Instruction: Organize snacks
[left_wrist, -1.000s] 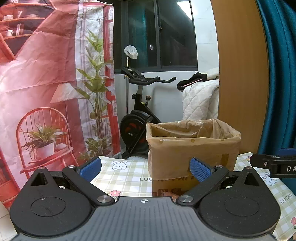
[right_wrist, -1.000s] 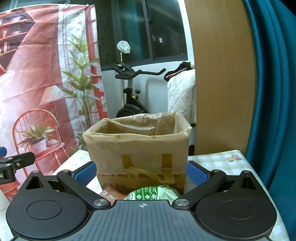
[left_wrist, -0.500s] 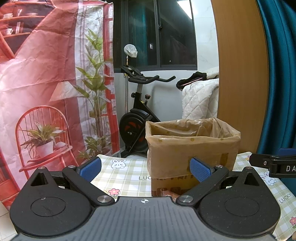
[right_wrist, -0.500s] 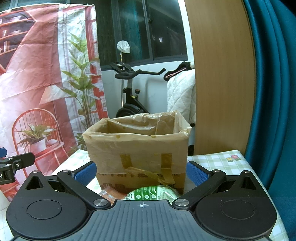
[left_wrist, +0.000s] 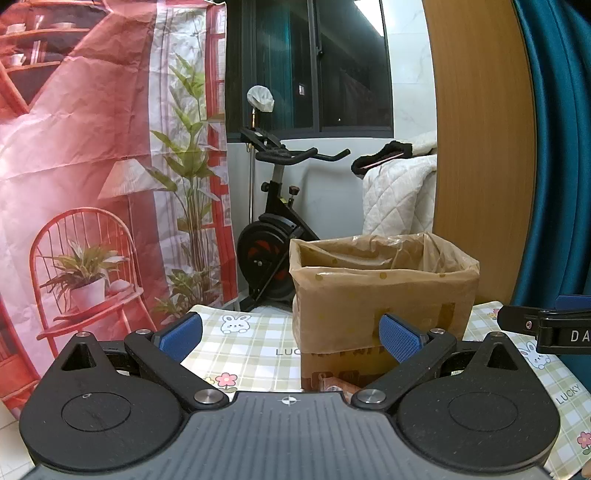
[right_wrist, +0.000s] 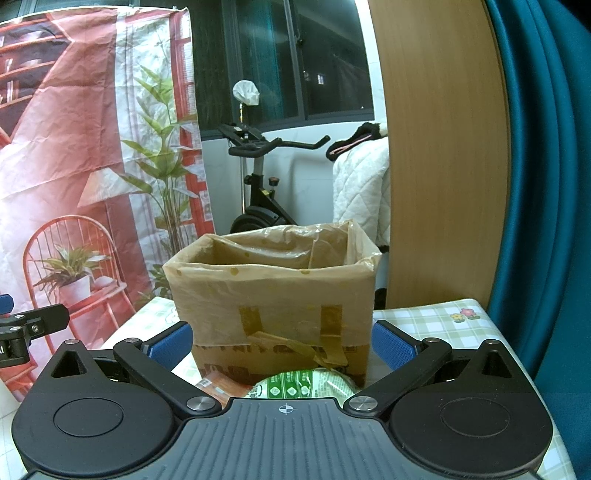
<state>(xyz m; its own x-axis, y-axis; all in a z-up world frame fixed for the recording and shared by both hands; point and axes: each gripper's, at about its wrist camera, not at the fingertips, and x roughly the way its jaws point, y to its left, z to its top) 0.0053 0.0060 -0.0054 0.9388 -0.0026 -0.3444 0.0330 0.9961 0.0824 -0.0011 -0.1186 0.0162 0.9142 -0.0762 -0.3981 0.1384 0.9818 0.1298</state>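
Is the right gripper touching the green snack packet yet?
Apart. In the right wrist view the right gripper has open, empty jaws, and the green snack packet lies below, between them.

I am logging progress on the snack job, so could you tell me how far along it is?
Nothing looks done: what the box holds is hidden behind its wall. Nothing is in hand: the left gripper and right gripper are both open. Still left: the green packet and orange packet on the table before the box.

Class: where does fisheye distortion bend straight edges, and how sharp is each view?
Left wrist view: the wood panel bows outward; box sharp. Right wrist view: the panel and curtain curve; the green packet is slightly soft.
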